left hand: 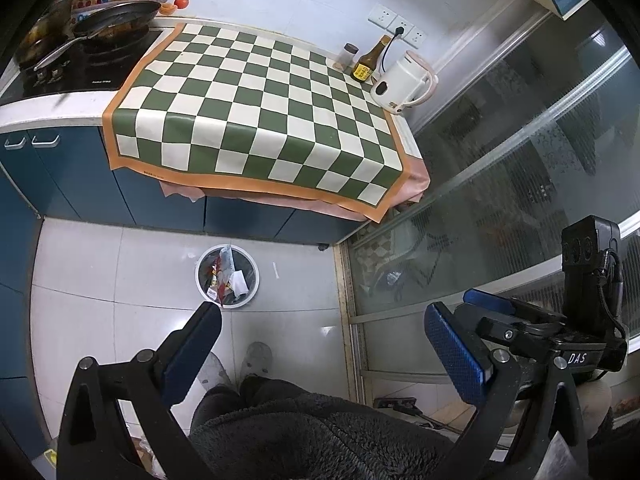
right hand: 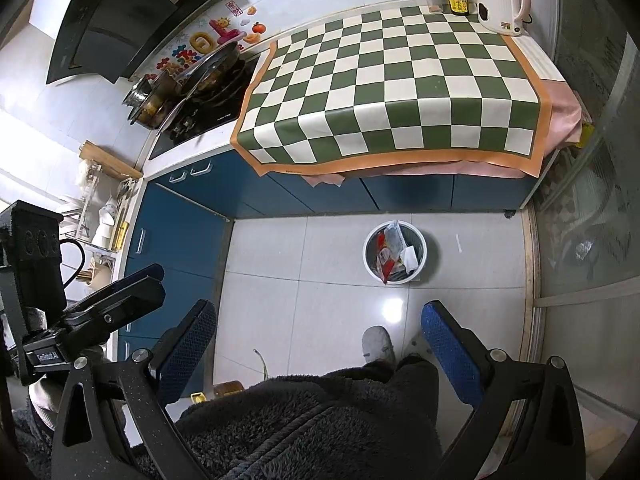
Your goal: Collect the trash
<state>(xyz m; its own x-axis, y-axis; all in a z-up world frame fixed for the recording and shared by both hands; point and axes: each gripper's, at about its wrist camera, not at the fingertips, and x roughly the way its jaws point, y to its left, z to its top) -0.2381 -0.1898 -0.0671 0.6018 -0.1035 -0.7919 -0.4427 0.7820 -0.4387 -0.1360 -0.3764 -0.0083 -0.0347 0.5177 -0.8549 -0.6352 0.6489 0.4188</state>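
A round white trash bin (left hand: 200, 276) stands on the tiled floor in front of the blue cabinets, and it also shows in the right wrist view (right hand: 368, 258). Wrappers and paper (left hand: 226, 276) fill it, seen too from the right (right hand: 394, 250). My left gripper (left hand: 322, 340) is open and empty, held high above the floor near the bin. My right gripper (right hand: 320, 340) is open and empty, also high, with the bin ahead of it. The right gripper shows at the right of the left wrist view (left hand: 500, 308), and the left gripper at the left of the right wrist view (right hand: 132, 284).
A green and white checkered cloth (left hand: 256, 112) covers the counter. A white kettle (left hand: 404, 80), a brown bottle (left hand: 370, 60) and a small jar (left hand: 348, 54) stand at its far right corner. A pan (left hand: 116, 16) sits on the stove. A glass sliding door (left hand: 520, 180) is at the right. My feet (left hand: 256, 360) stand below.
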